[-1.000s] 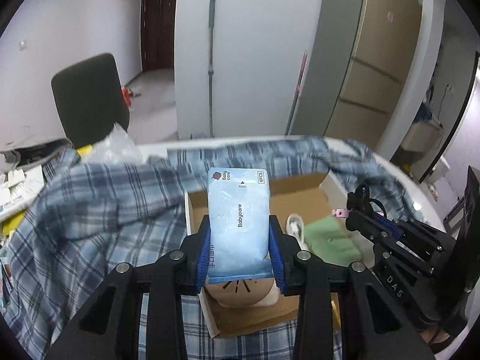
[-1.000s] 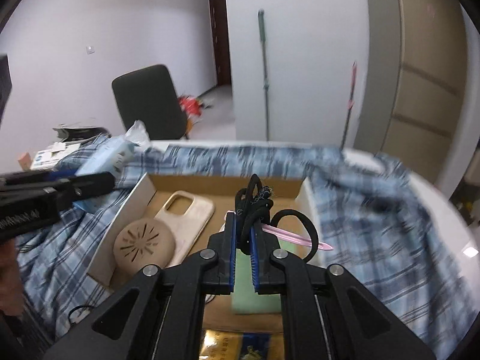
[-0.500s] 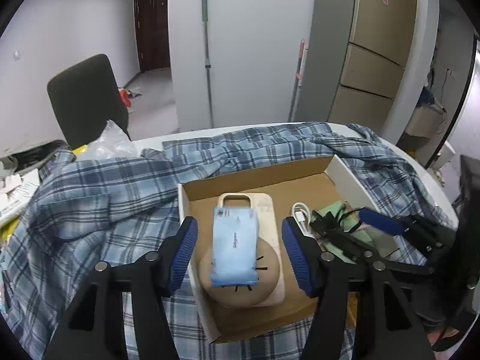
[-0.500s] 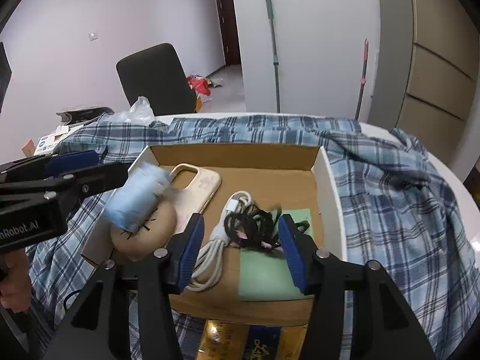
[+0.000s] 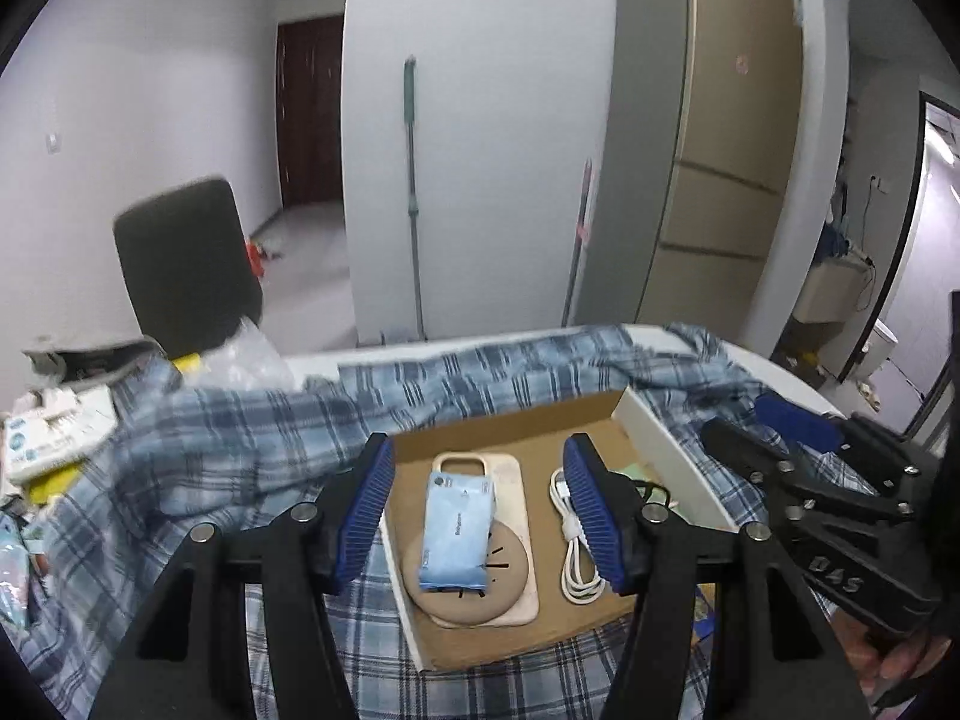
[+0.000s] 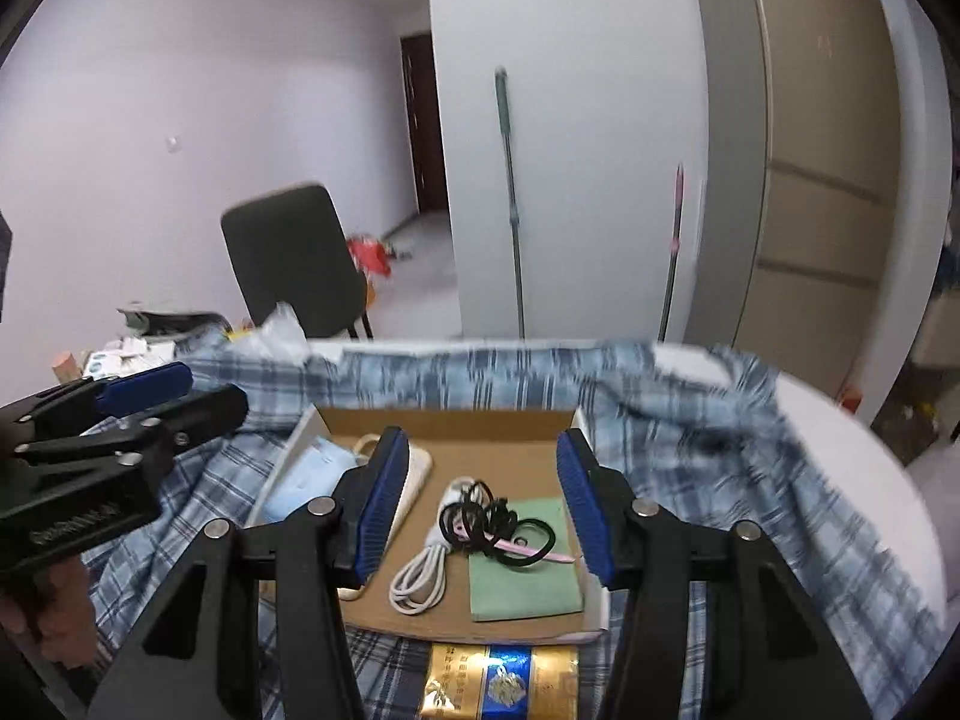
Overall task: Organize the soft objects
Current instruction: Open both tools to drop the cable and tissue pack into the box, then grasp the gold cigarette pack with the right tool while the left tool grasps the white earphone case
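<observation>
Left wrist view: left gripper [image 5: 477, 507] jaws apart, nothing between the pads, hanging above the cardboard box [image 5: 672, 456]. Blue wipes pack [image 5: 456, 531] lies flat in the box, on top of a tan round disc [image 5: 468, 591] and a beige phone case [image 5: 510, 480], clear of both pads. White cable [image 5: 576, 564] coiled just right of the case. Right gripper's body shows at right edge.

Right wrist view: right gripper [image 6: 480, 501] jaws also apart, empty, above the same box [image 6: 444, 420]. Black hair ties [image 6: 486, 519] with a pink strip [image 6: 543, 552] sit on the green cloth [image 6: 525, 588], touching the white cable [image 6: 420, 582]; not touching either pad. Wipes pack [image 6: 303, 480] at the box's left end, partly hidden by the left finger.

Box rests on a blue plaid cloth [image 6: 690, 420] over the table. Gold-and-blue package [image 6: 504, 681] just below the box's near edge.
</observation>
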{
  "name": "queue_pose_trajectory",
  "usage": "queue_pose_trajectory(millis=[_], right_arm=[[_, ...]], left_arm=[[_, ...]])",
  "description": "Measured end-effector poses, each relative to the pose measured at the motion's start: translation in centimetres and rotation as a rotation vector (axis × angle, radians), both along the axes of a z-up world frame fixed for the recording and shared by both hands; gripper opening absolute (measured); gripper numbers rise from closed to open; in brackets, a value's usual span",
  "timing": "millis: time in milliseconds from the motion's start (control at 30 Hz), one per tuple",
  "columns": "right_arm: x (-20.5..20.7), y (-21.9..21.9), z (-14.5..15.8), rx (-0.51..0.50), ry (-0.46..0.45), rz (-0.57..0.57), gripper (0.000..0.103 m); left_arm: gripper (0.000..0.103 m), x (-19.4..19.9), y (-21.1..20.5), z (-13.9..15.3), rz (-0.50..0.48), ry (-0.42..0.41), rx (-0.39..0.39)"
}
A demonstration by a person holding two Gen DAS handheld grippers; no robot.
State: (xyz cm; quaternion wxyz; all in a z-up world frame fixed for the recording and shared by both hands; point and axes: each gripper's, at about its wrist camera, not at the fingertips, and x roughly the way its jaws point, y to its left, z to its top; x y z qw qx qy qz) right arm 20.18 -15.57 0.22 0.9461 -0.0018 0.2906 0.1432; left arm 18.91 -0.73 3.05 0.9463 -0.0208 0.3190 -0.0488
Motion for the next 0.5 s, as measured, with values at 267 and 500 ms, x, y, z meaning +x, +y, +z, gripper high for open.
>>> queue_pose_trajectory(millis=[267, 500], right_arm=[[-5.3, -0.8, 2.0, 0.015, -0.094, 0.012, 0.051], [-8.6, -1.5, 1.2, 0.006, -0.154, -0.004, 0.052]], left_arm=[[0.061, -6.6, -1.1, 3.2, 0.011, -0.129, 0.038], [0.061, -12.8, -1.2, 3.0, 0.008, -0.22, 0.055]])
